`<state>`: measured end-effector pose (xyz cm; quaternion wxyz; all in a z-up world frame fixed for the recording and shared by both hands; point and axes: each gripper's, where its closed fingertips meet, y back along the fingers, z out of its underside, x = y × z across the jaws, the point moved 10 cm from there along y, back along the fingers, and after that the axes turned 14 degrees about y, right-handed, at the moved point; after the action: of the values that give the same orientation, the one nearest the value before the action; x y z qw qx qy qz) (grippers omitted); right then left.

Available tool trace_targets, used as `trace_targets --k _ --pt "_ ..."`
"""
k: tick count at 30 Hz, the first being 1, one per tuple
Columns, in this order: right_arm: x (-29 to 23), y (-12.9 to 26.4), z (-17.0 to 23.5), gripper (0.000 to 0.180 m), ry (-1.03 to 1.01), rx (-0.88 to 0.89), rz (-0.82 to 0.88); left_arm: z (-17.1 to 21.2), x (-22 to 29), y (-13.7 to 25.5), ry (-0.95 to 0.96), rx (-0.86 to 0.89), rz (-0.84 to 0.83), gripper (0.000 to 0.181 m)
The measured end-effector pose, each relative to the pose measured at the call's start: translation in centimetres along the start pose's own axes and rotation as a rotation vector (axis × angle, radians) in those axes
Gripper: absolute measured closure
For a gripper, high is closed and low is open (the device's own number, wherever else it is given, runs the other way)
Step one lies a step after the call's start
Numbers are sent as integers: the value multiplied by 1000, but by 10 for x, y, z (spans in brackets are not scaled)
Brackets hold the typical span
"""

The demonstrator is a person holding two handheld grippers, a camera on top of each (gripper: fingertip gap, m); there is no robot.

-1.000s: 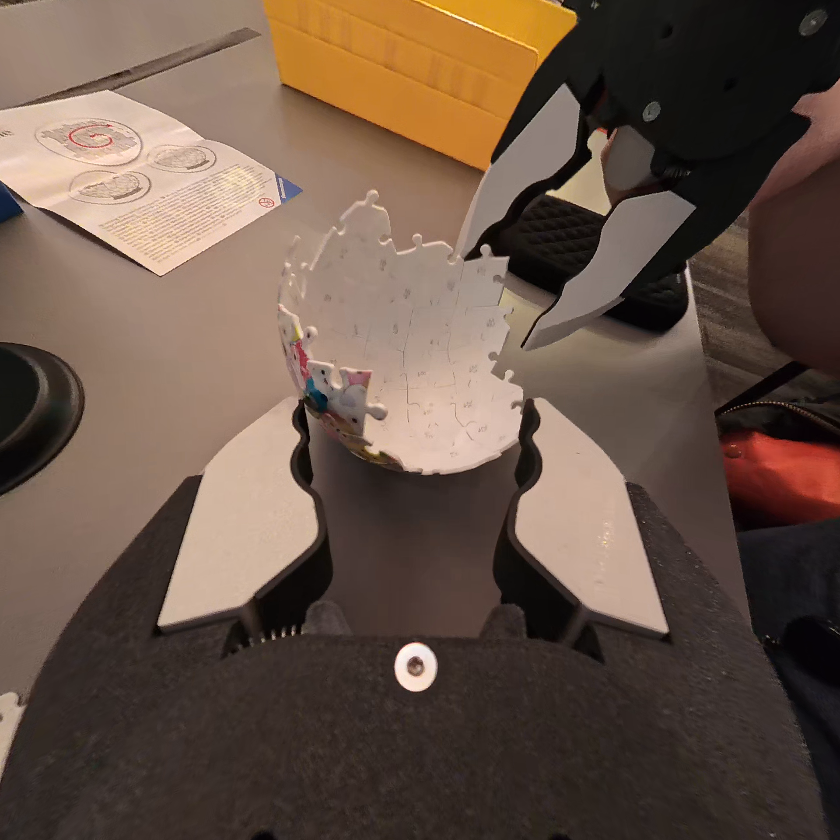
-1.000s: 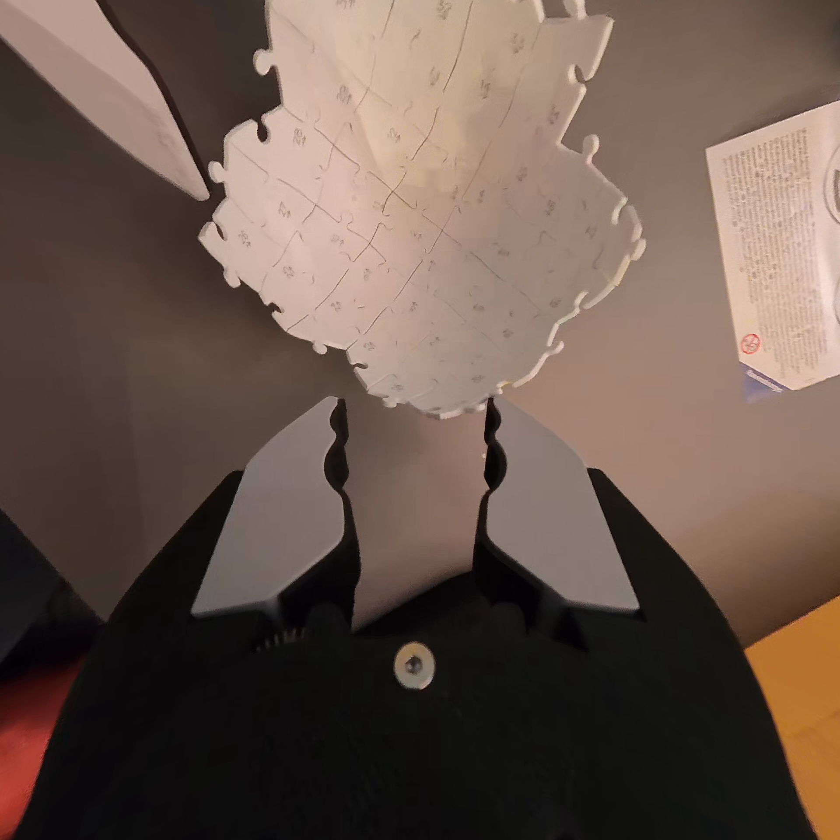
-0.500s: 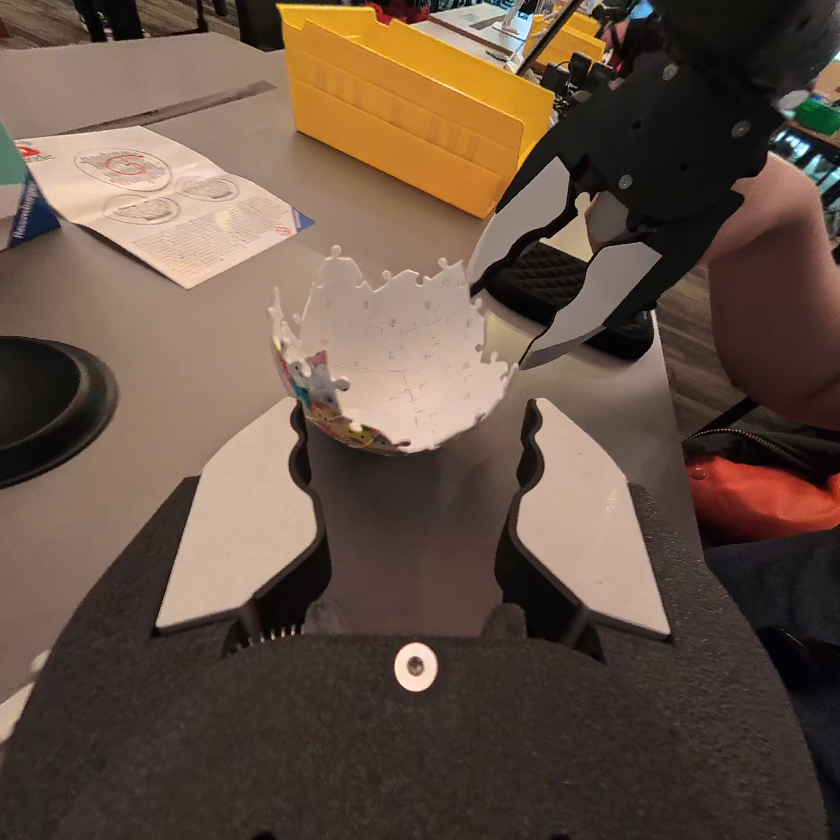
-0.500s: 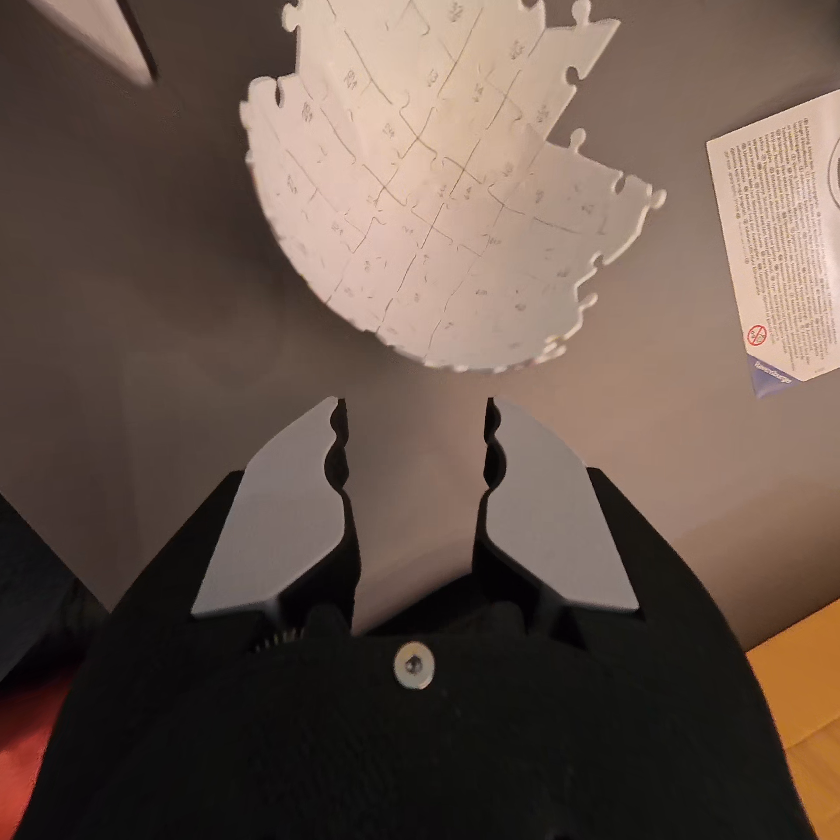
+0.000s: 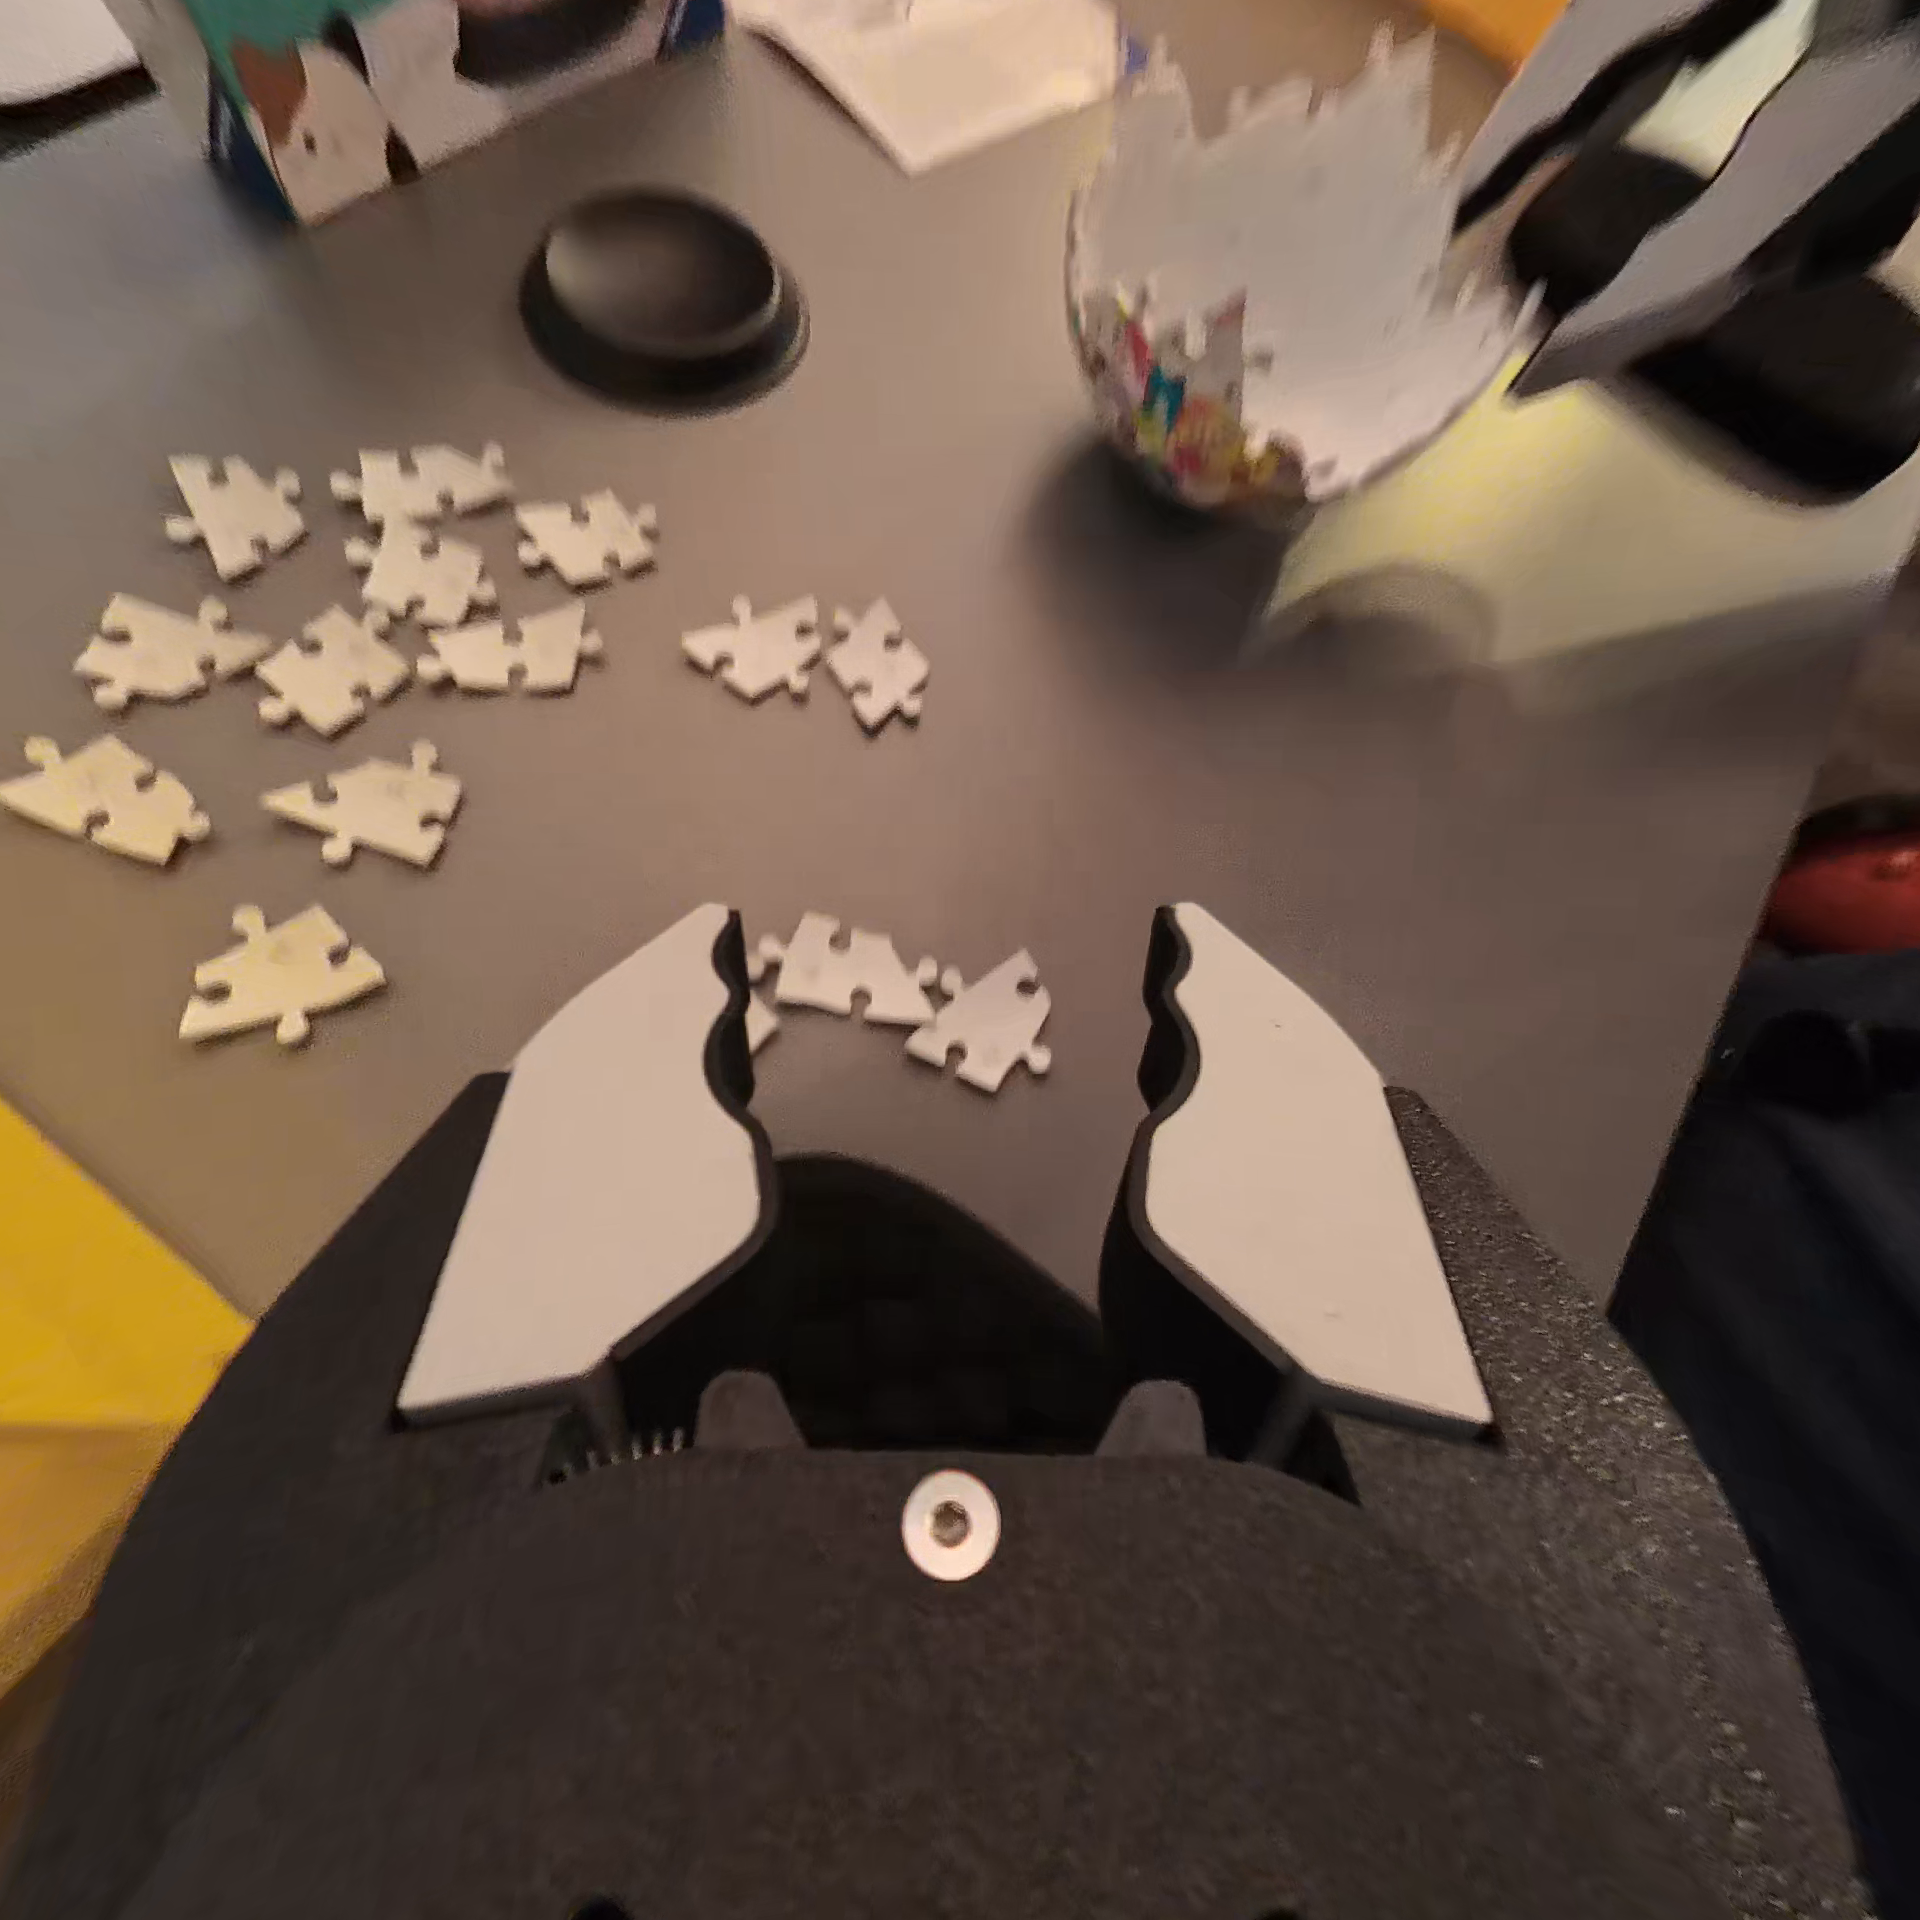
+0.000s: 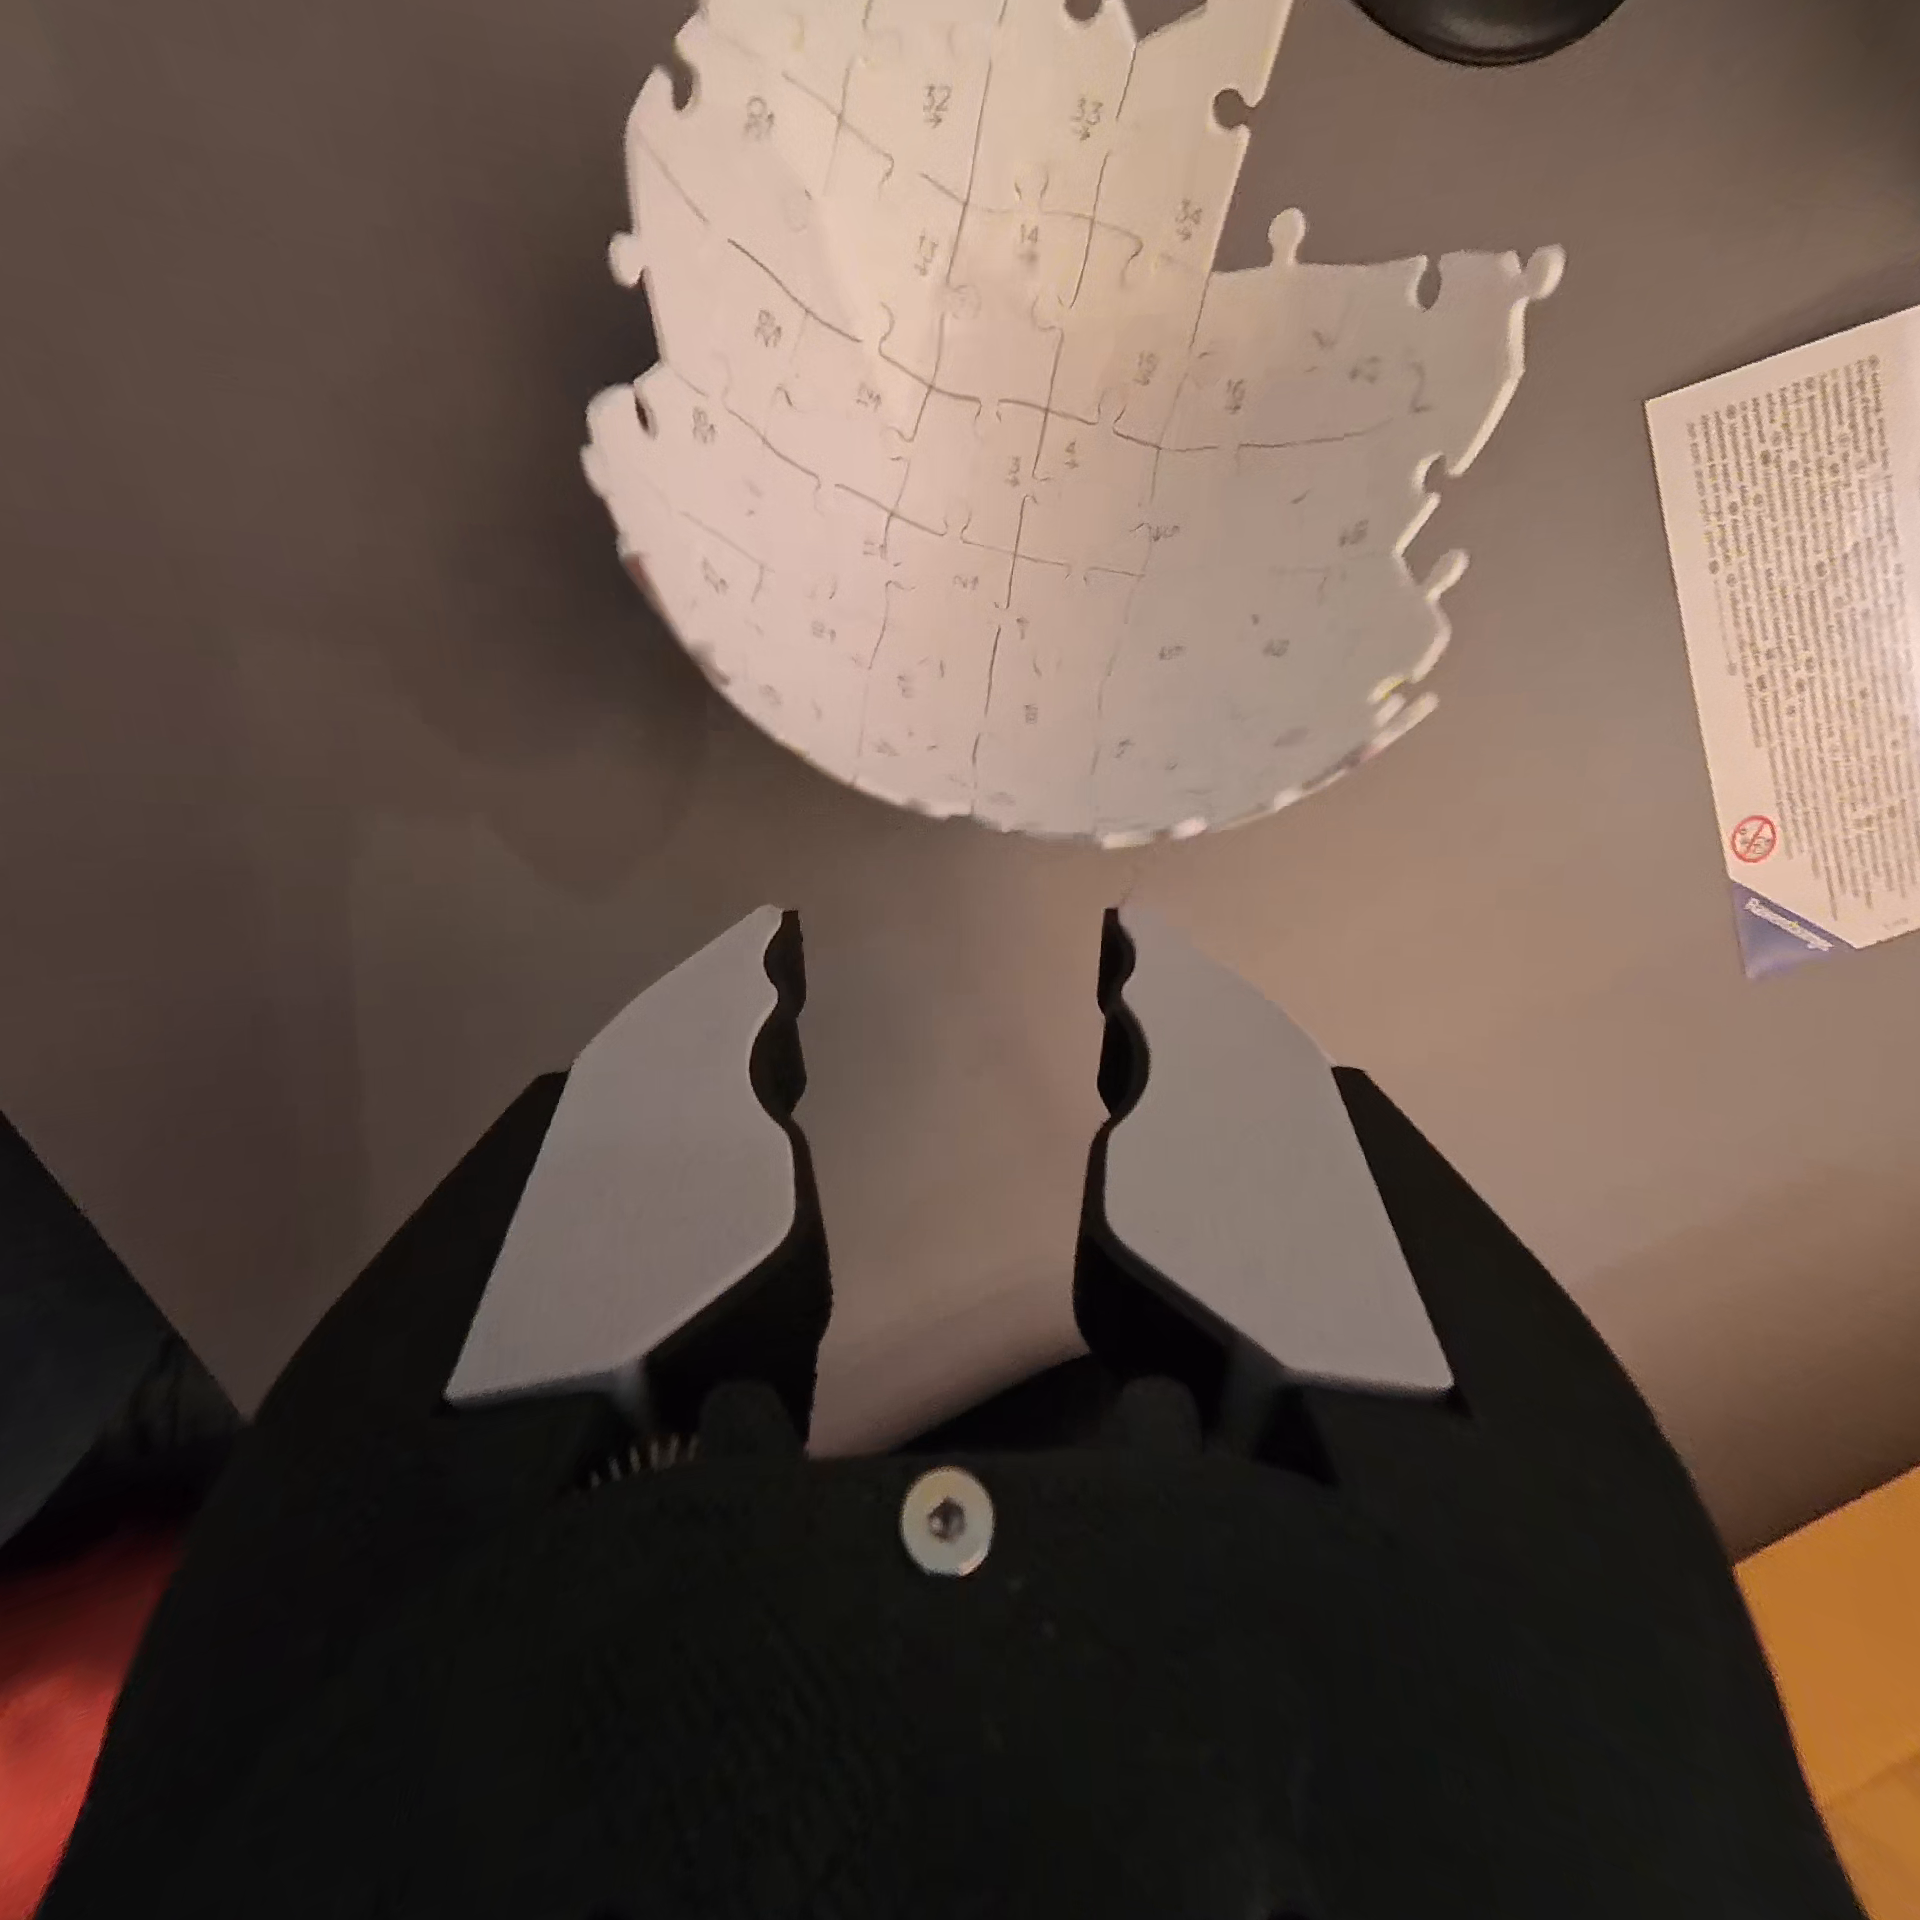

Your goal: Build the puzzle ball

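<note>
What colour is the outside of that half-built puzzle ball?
Multicoloured print outside, plain white inside; the half-built puzzle ball shows it best in the left wrist view.

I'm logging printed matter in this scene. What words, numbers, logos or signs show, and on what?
I won't quote any writing; this is what bears it.
Half-built puzzle ball: small dark marks on each piece's white inner face.
Instruction leaflet: dense fine print, a round red sign, a blue corner logo.
Teal and blue box: too blurred to read.
Loose puzzle pieces: faint marks, too blurred to read.
</note>
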<state>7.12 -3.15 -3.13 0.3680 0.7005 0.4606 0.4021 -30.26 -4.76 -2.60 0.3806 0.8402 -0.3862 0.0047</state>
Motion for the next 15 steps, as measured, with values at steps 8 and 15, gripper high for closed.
trace_targets --k 8,15 --pt "-3 -1 1 124 0 -19 -6 19 7 -8 -108 -104 -35 118" --pt "-8 3 5 124 -6 -21 -9 29 9 -21 -119 -251 -17 129"
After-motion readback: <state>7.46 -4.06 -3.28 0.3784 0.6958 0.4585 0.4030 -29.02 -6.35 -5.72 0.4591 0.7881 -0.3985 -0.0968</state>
